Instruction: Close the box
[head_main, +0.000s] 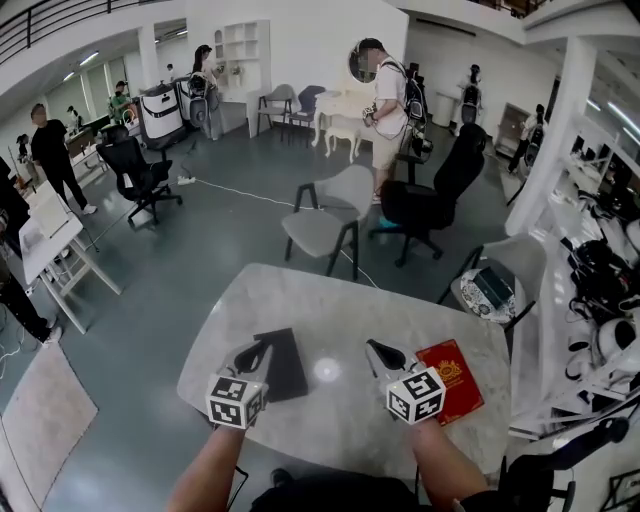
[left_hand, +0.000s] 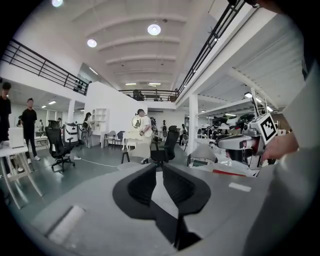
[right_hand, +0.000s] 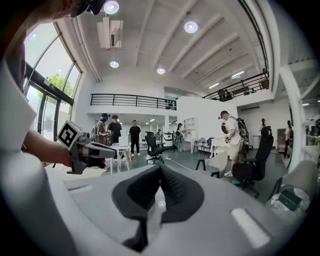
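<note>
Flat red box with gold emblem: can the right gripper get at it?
Probably yes: the flat red box lies just beside the right gripper on the pale table, with nothing between them.

On the table (head_main: 330, 425), the left gripper (head_main: 264, 349), its jaws closing with nothing between them, covers the near corner of a dark flat thing (head_main: 285, 365) towards the table's left side; what that thing is cannot be told. Towards the table's right side, the right gripper (head_main: 373, 347) hides the red box's (head_main: 458, 385) left edge, and the box's gold print is too small to read. The person's forearms (head_main: 210, 470) hide the table's near edge.
</note>
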